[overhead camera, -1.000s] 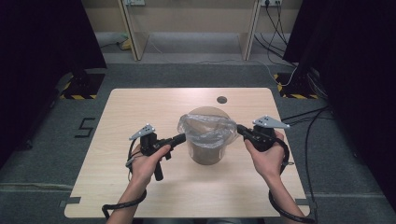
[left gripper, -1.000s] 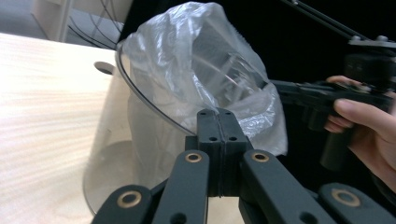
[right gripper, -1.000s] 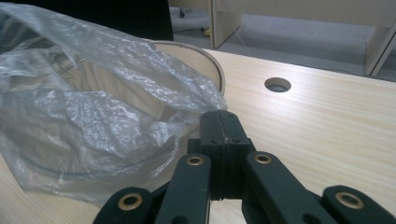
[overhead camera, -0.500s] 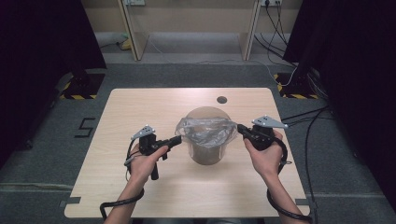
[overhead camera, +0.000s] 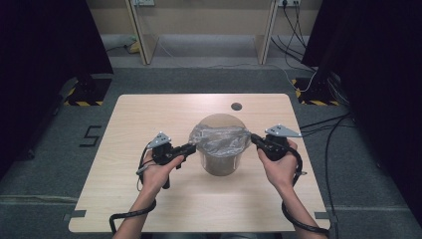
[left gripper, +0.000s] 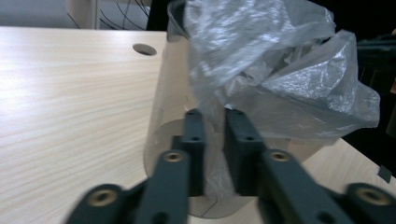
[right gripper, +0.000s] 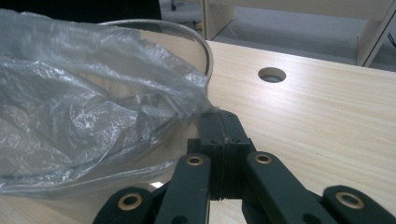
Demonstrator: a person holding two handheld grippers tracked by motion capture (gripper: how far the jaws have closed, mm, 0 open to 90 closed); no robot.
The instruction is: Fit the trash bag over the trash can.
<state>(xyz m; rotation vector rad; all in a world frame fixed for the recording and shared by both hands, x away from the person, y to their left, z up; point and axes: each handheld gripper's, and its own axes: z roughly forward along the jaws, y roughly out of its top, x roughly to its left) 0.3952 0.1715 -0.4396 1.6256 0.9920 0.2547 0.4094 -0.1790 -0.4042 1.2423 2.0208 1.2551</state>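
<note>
A see-through round bin (overhead camera: pixel 219 163) stands in the middle of the wooden table (overhead camera: pixel 149 114). A crumpled clear plastic bag (overhead camera: pixel 221 138) sits in its mouth and spreads over the rim. My left gripper (overhead camera: pixel 191 147) is at the bin's left side, its jaws closed on a fold of the bag (left gripper: pixel 280 70) beside the bin wall (left gripper: pixel 170 93). My right gripper (overhead camera: pixel 254 138) holds the bag's right edge, with its jaws pressed together on the film (right gripper: pixel 70 107) just outside the rim (right gripper: pixel 187 39). The bag is stretched between the two.
A round cable hole (overhead camera: pixel 237 106) lies in the table behind the bin. Cables trail from both grippers toward the near edge. Dark curtains flank the table, and wooden furniture legs stand on the grey floor beyond it.
The bag has sunk a little and lies flatter across the bin's mouth. Both grippers have stayed almost in place, holding its edges.
</note>
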